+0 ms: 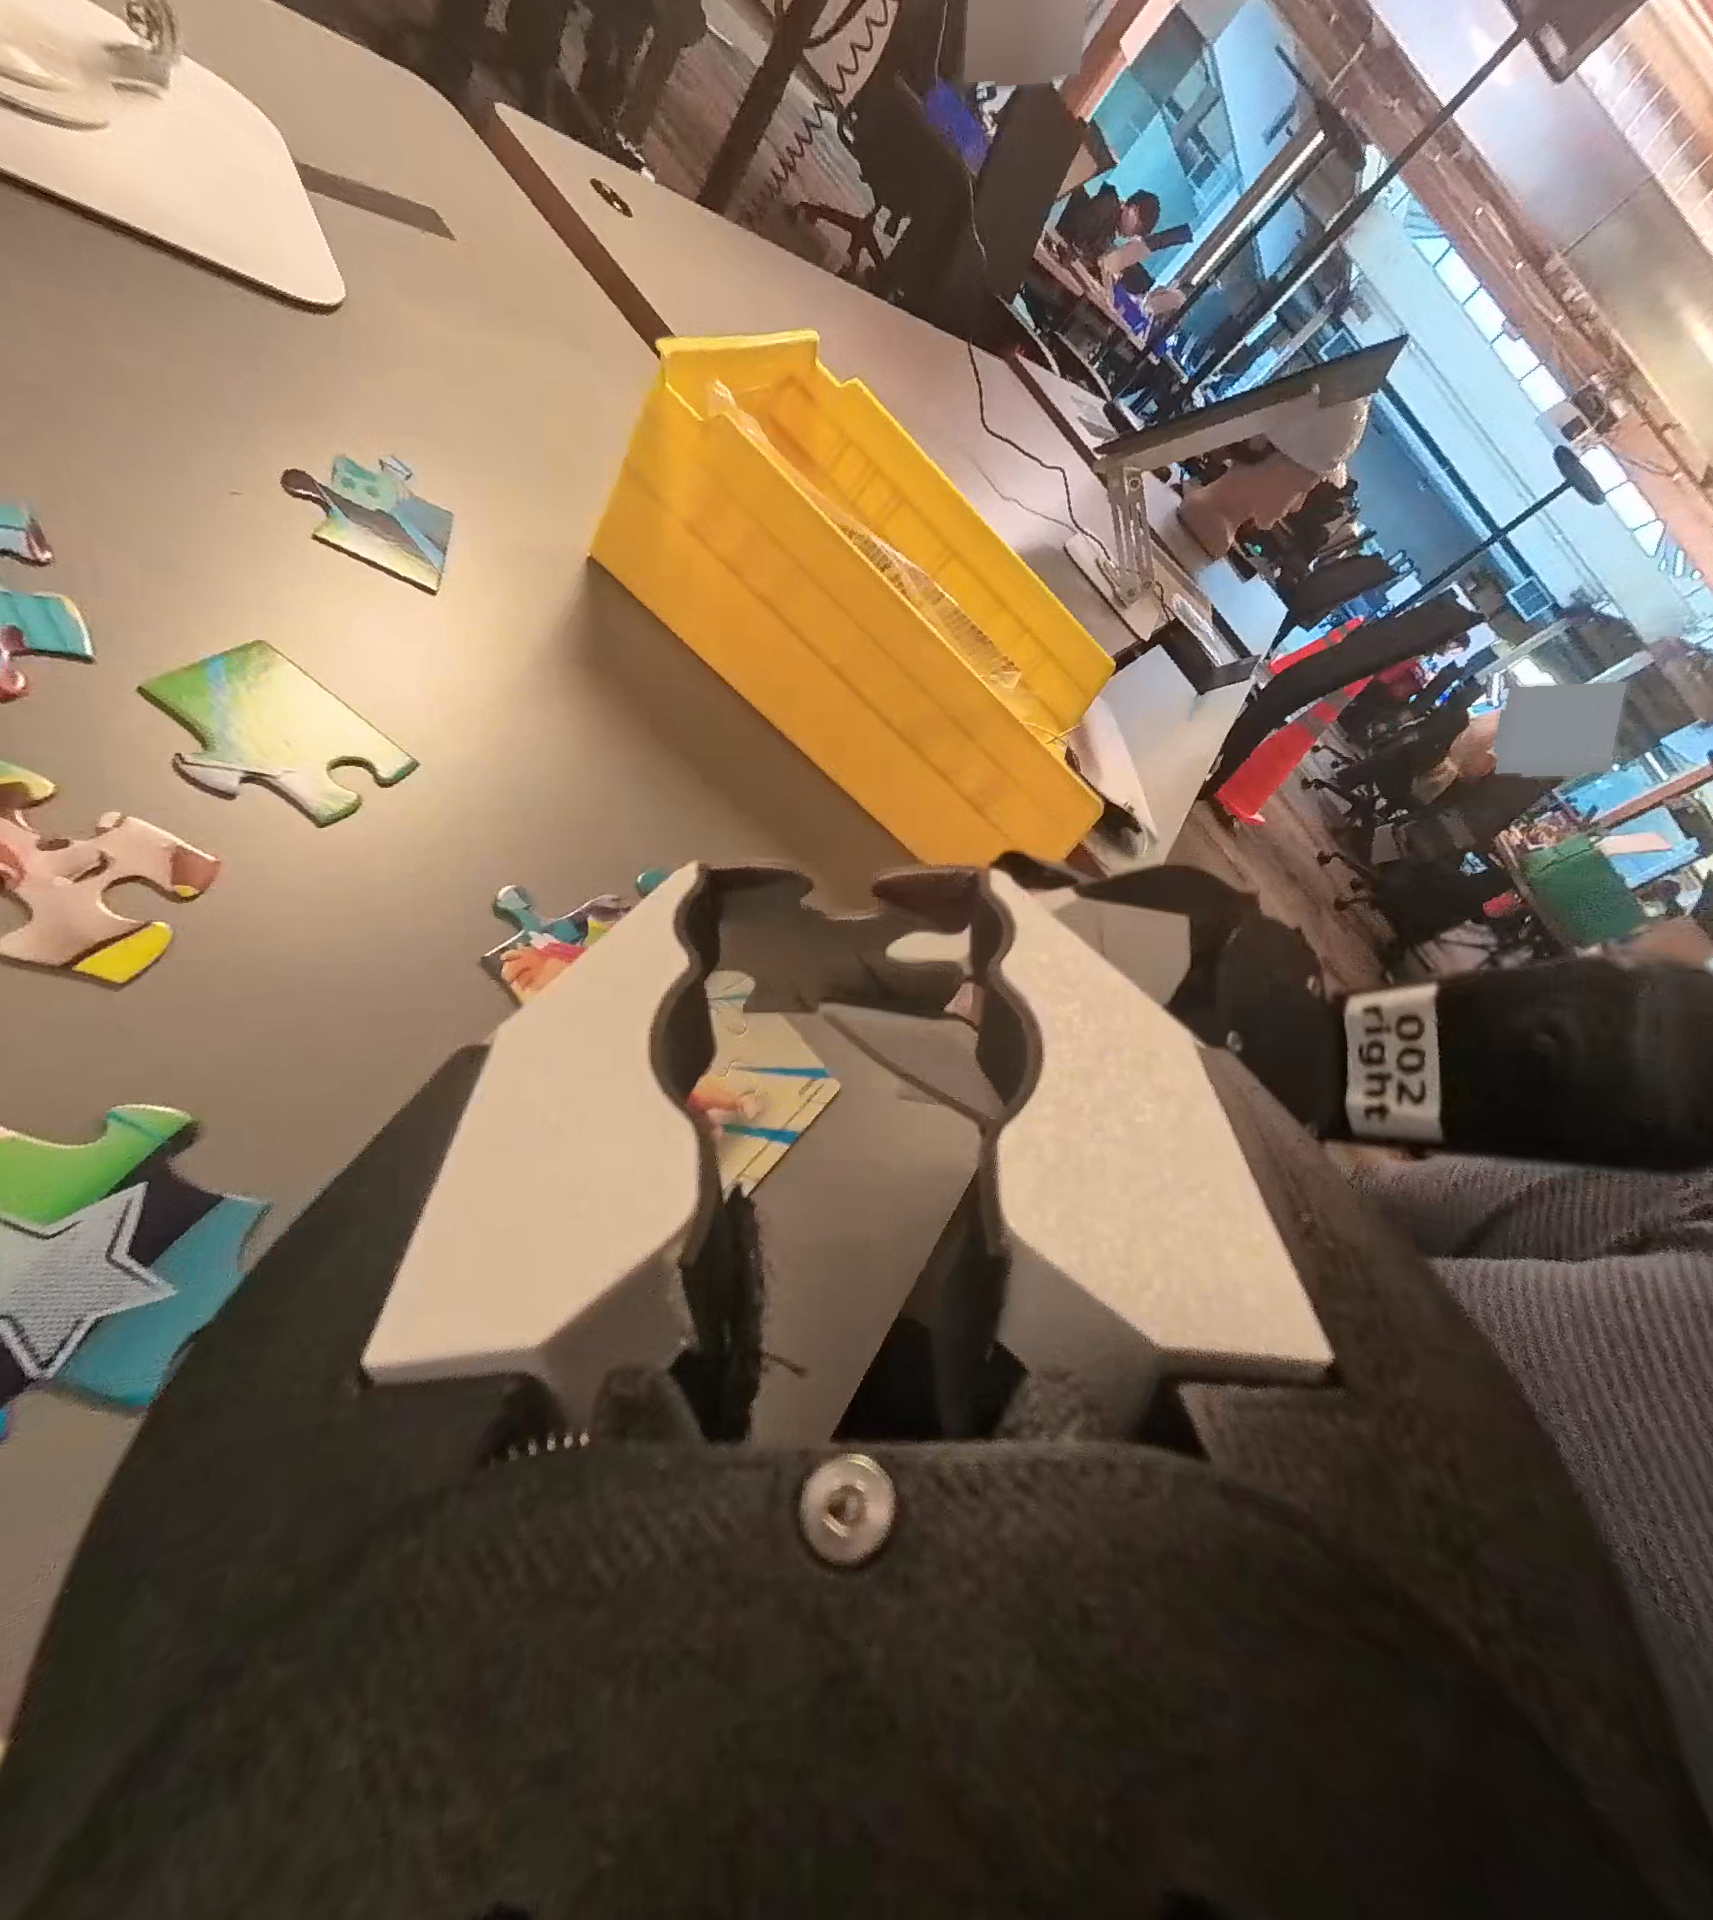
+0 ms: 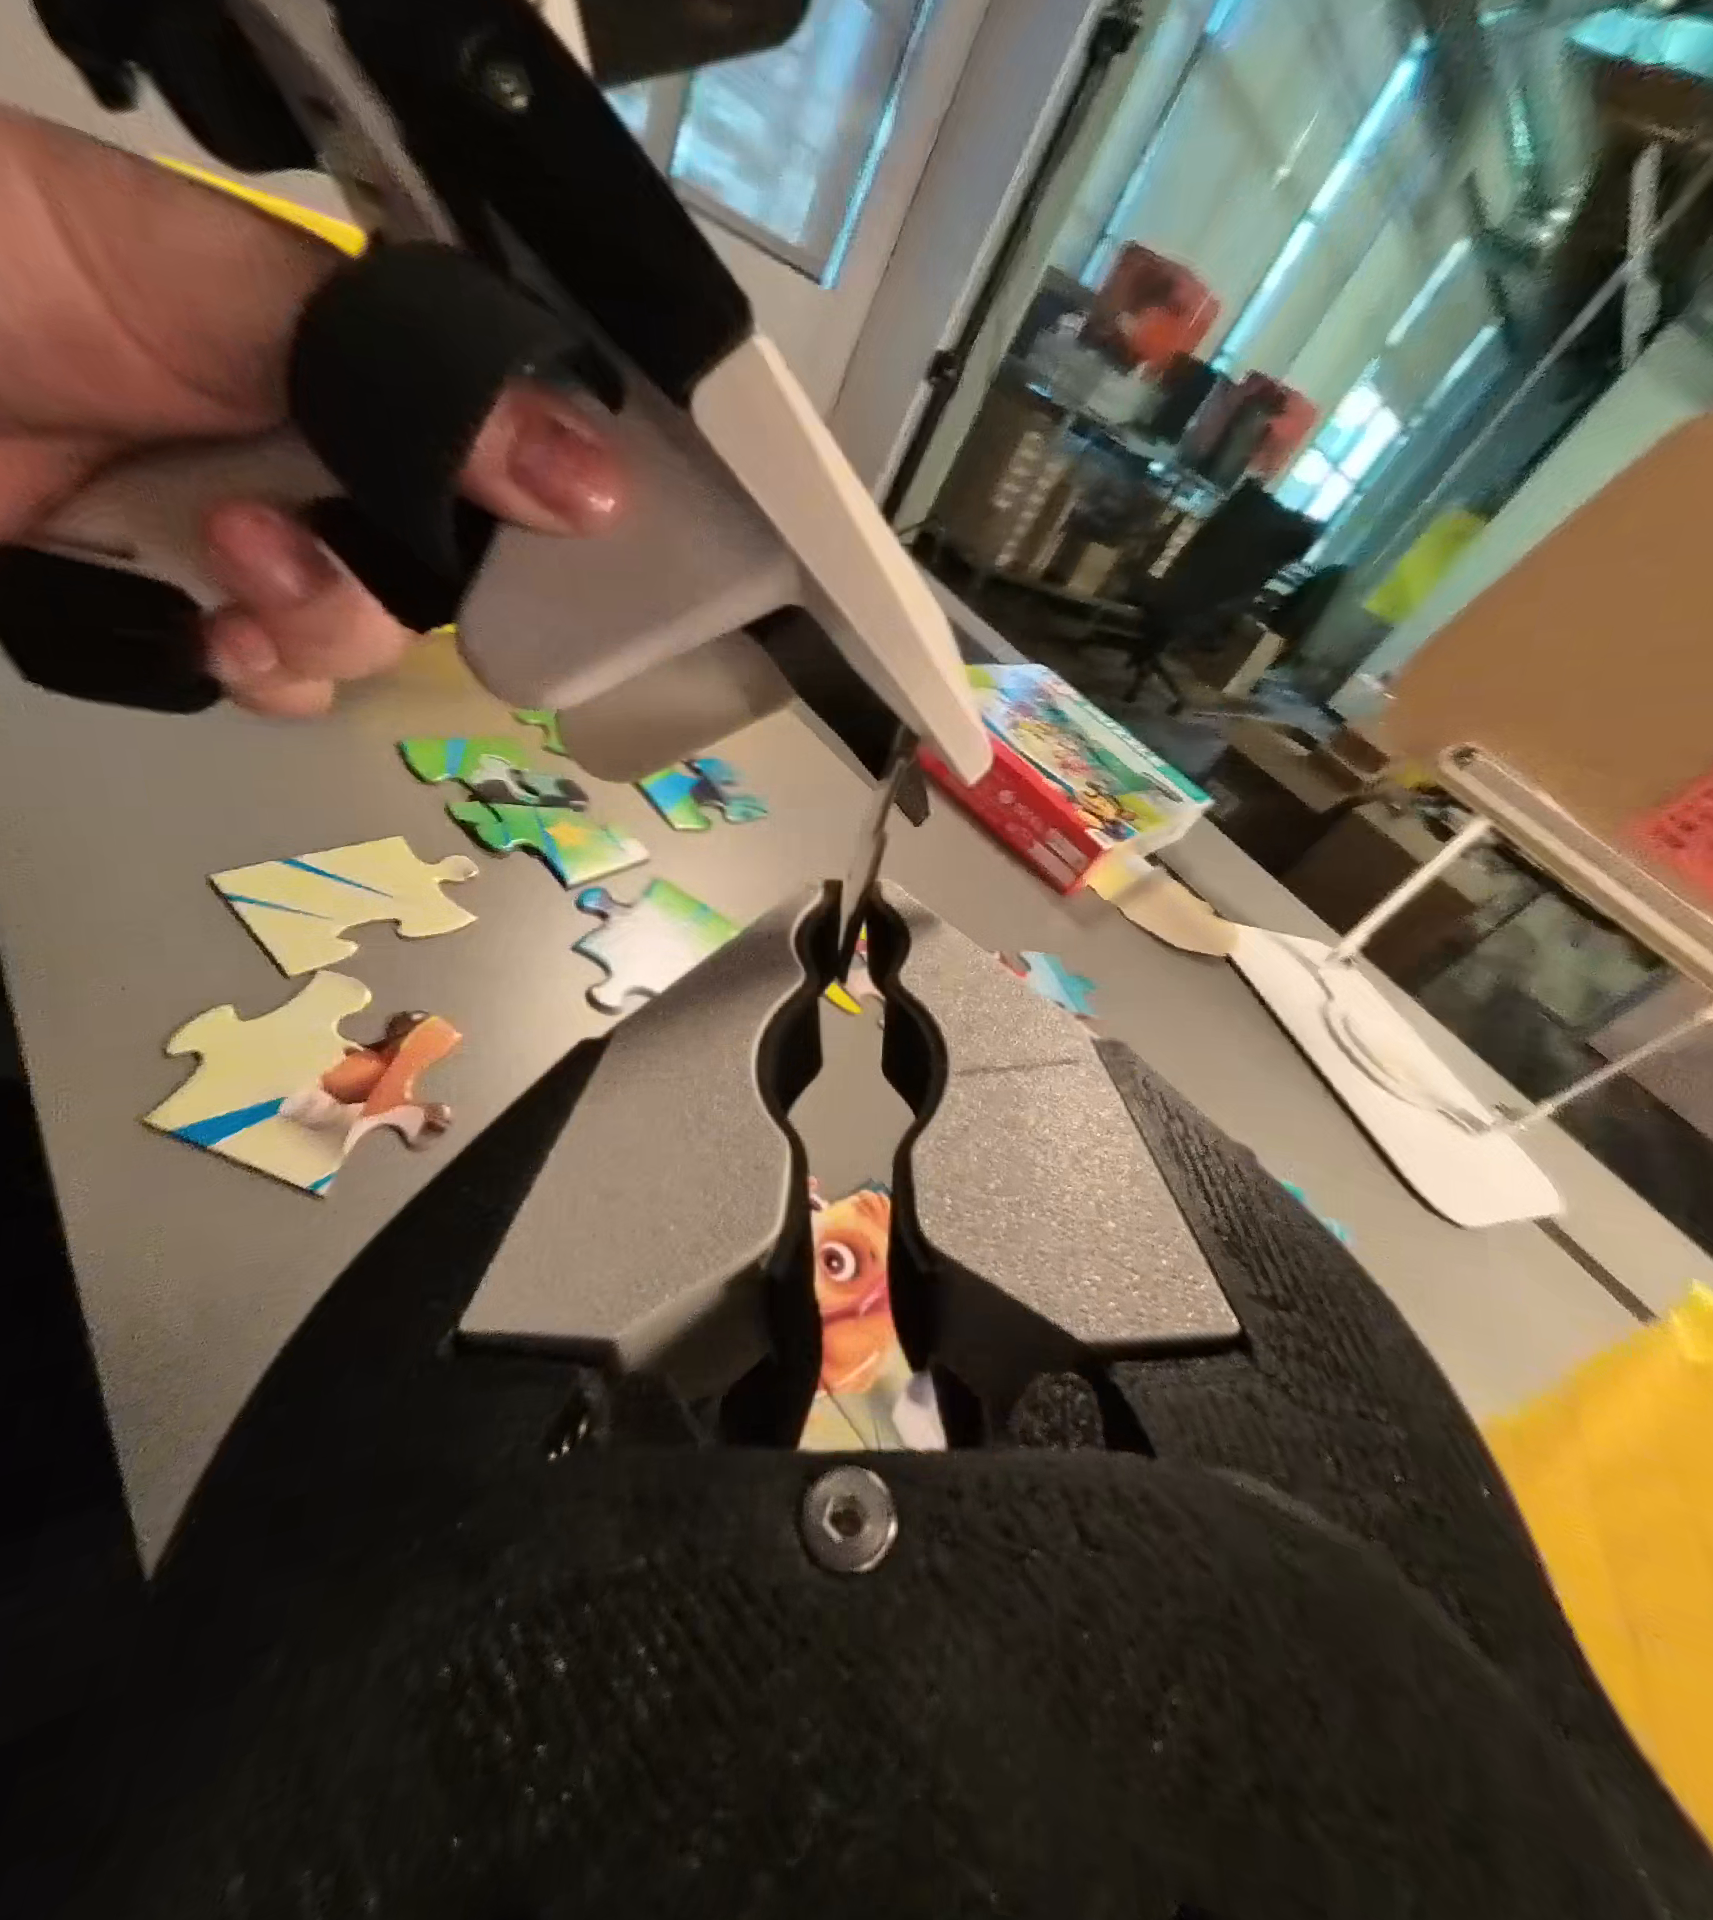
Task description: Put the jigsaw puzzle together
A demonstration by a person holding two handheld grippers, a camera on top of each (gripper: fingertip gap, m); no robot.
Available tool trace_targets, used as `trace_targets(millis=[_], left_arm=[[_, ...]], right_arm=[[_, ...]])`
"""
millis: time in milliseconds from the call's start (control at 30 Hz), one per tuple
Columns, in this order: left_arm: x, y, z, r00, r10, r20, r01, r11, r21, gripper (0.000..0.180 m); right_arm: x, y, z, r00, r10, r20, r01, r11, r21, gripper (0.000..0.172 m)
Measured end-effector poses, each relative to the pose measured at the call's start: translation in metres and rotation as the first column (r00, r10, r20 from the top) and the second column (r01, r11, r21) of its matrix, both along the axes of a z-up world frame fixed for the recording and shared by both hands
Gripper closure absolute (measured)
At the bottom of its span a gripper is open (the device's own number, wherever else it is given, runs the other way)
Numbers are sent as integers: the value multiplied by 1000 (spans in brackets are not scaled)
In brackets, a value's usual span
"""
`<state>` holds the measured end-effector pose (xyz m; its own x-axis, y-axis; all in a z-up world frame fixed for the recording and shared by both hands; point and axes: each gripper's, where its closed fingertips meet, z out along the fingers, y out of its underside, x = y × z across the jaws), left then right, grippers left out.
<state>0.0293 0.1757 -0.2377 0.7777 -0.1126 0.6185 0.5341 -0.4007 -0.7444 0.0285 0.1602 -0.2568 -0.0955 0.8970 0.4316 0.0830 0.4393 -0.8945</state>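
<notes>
Above the grey table [image 1: 436,312], the left tool [image 1: 836,914] and the right tool [image 2: 857,914] meet on one puzzle piece [image 1: 831,940], which is lifted clear of the surface. In the left wrist view the piece shows its grey underside and spans the gap between the left tool's grey fingers [image 1: 582,1049], so the tool grips it across its width. In the right wrist view the same piece appears edge-on as a thin dark strip, and the right tool is closed on its edge. Loose puzzle pieces [image 1: 275,732] lie face-up on the table below. A yellow bin [image 1: 831,613] stands beyond them. A puzzle box [image 2: 1060,790] lies near the table's far edge.
</notes>
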Motion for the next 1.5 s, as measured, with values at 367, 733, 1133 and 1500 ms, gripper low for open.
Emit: trace_targets(millis=[367,733,1133,1500], left_arm=[[5,-26,5,988,-28,-150,47,991,122,169],[27,-23,-8,948,-52,-315,98,986,133,174],[38,-18,-22,976,-211,-51,215,974,76,169],[16,-48,-72,938,-274,211,321,918,-234,180]], right_arm=[[21,17,10,898,387,-208,-291,167,-942,172],[31,10,2,841,459,-286,-289,-66,-955,172],[37,8,-3,810,512,-286,-296,-63,-953,170],[26,60,-40,971,237,43,-126,651,-748,157]])
